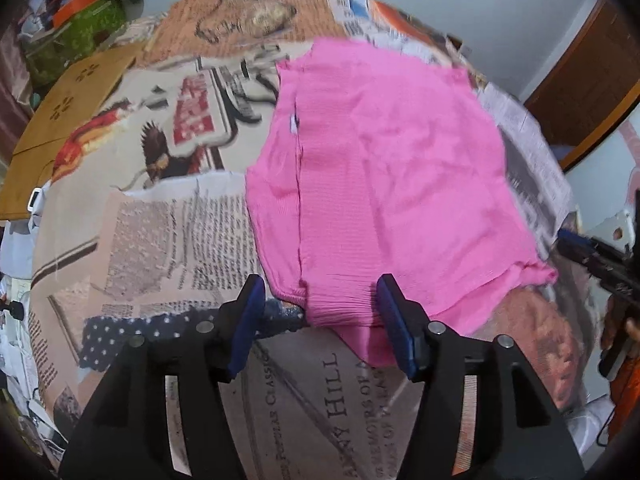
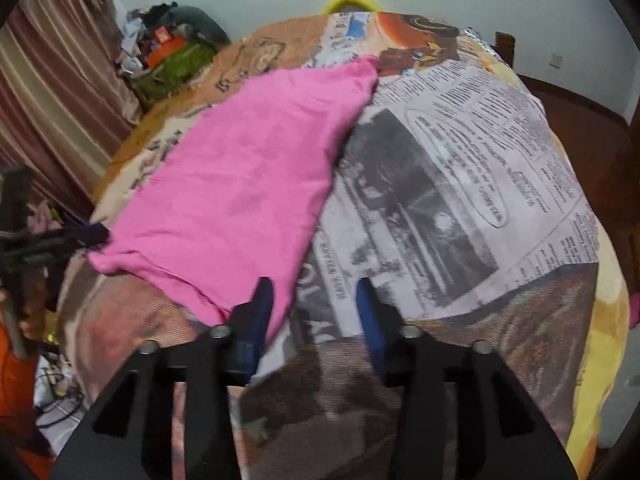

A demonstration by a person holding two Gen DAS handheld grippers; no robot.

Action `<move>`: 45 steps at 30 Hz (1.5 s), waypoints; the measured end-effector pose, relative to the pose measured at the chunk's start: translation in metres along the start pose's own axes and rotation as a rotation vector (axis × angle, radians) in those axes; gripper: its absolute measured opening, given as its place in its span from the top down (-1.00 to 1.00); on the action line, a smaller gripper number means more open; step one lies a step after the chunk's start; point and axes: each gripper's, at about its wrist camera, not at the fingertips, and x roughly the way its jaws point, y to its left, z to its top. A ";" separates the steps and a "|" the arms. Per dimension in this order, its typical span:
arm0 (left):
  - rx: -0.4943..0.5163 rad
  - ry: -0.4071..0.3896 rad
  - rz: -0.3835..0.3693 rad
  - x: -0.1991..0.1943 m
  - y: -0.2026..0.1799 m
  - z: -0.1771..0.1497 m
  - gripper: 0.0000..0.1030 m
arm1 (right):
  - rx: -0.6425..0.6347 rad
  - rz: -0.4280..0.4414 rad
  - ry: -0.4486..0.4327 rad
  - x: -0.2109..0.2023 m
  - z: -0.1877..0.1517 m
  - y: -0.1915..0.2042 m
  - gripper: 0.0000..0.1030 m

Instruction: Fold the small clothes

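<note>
A: Left gripper (image 1: 320, 312) stands released, jaws apart over the near hem of the pink garment (image 1: 380, 168), which lies flat on the newspaper-print cover (image 1: 160, 232).

B: Right gripper (image 2: 316, 316) is released too, the garment's (image 2: 248, 184) corner beside its left finger. Likely between folds; next needs a fresh edge grip.

The garment (image 1: 380, 176) lies flat on the printed cover (image 1: 160, 240), ahead of both grippers. Its near hem lies between the fingers of the left gripper (image 1: 320, 316), the pads apparently apart from it. Its near corner reaches the left finger of the right gripper (image 2: 312, 320). A cardboard sheet (image 1: 68, 120) lies far left of the left gripper, on the cover's edge.
</note>
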 end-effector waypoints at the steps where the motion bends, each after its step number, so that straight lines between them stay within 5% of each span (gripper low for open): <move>1: -0.005 -0.003 -0.006 0.003 0.001 0.000 -0.12 | -0.006 0.007 0.003 0.002 0.000 0.004 0.15; 3: -0.020 -0.009 -0.027 0.005 0.003 0.000 -0.08 | -0.013 0.025 0.020 0.009 0.000 0.010 0.15; 11: -0.009 -0.001 -0.097 0.009 -0.004 0.002 0.62 | -0.048 0.059 0.082 0.038 -0.002 0.025 0.13; 13: -0.014 -0.001 -0.100 0.010 -0.006 0.003 0.71 | -0.060 0.071 0.082 0.040 0.000 0.026 0.32; 19: 0.033 -0.024 -0.053 0.001 -0.016 0.004 0.76 | -0.073 0.098 0.071 0.041 -0.006 0.029 0.87; 23: 0.079 -0.076 -0.012 -0.014 -0.025 0.011 0.76 | -0.081 0.094 0.040 0.034 -0.005 0.029 0.90; 34: 0.090 -0.192 -0.046 -0.038 -0.040 0.071 0.77 | -0.066 0.106 -0.151 -0.015 0.042 0.017 0.90; 45: 0.014 -0.195 -0.085 -0.015 -0.029 0.147 0.77 | -0.102 0.074 -0.232 -0.010 0.097 0.009 0.90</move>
